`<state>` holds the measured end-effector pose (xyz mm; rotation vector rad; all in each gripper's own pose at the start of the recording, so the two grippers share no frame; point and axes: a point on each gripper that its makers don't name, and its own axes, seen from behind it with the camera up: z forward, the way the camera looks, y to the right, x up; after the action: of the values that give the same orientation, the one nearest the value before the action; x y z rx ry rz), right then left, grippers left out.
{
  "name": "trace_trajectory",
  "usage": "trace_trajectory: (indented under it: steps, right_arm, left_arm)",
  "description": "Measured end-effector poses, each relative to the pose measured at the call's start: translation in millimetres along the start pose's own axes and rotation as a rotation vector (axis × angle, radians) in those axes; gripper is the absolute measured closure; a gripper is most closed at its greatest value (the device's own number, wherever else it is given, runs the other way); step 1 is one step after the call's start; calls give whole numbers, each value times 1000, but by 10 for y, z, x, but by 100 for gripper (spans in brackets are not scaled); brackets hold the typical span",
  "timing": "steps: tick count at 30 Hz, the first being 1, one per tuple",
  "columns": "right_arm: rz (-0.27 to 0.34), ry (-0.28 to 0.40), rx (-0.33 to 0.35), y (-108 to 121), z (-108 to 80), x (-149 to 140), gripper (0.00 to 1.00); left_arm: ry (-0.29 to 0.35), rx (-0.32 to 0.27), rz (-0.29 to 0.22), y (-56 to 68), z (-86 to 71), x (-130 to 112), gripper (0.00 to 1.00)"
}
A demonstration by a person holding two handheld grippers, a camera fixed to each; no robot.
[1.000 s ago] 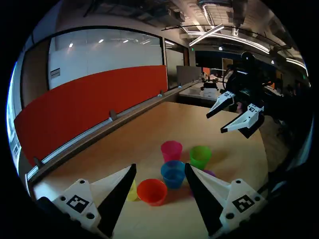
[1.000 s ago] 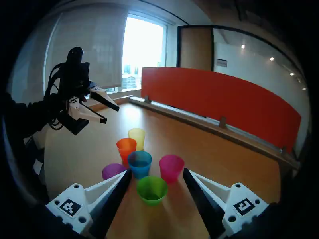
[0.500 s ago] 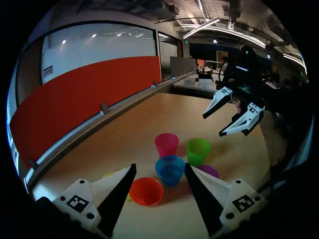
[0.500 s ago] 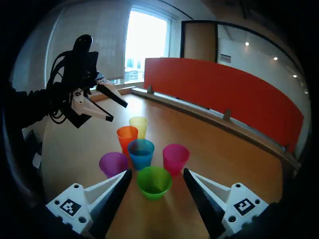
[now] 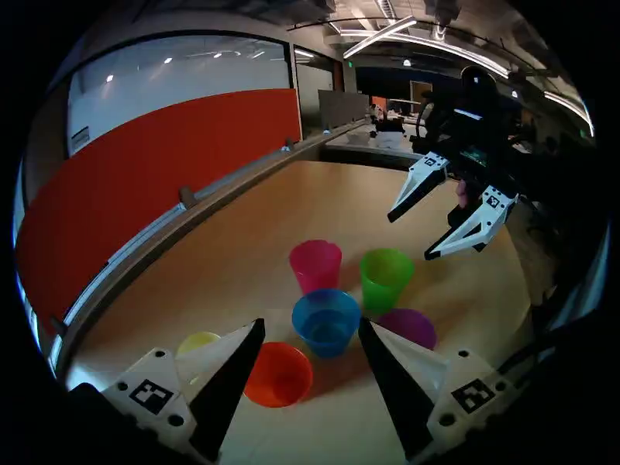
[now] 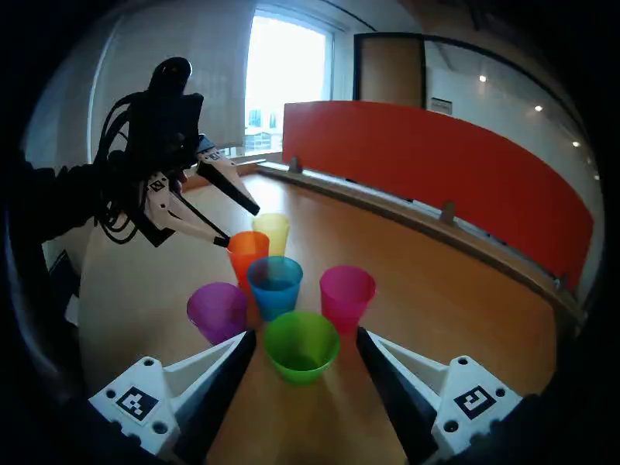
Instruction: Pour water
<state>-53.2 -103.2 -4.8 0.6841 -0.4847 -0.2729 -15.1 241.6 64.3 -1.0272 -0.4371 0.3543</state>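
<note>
On the counter (image 5: 256, 225) we log the blue cup (image 5: 326, 324) central in a tight cluster of coloured cups (image 5: 315, 263), left gripper (image 5: 310, 321) and right gripper (image 6: 304, 332) hovering near, fingers spread, grasping nothing.

Pink cup (image 5: 315, 263), green cup (image 5: 385, 277), blue cup (image 5: 325, 322), purple cup (image 5: 411, 327), orange cup (image 5: 277, 374), yellow cup (image 5: 195, 342) — red partition (image 5: 155, 170), tan table (image 5: 256, 232); fingers (image 5: 213, 363) white and black — tags (image 5: 149, 395) black-and-white squares.

Wooden table (image 5: 232, 248), red partition (image 5: 155, 170), window (image 6: 291, 77), perhaps a blind (image 6: 217, 70)
</note>
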Motion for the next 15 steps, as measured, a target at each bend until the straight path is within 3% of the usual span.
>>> trace_trajectory:
  steps: [15]
  right_arm:
    - [2,-24,25,-40,111,-157,0]
  left_arm:
    - [-64,-36,24,66,247,-144,11]
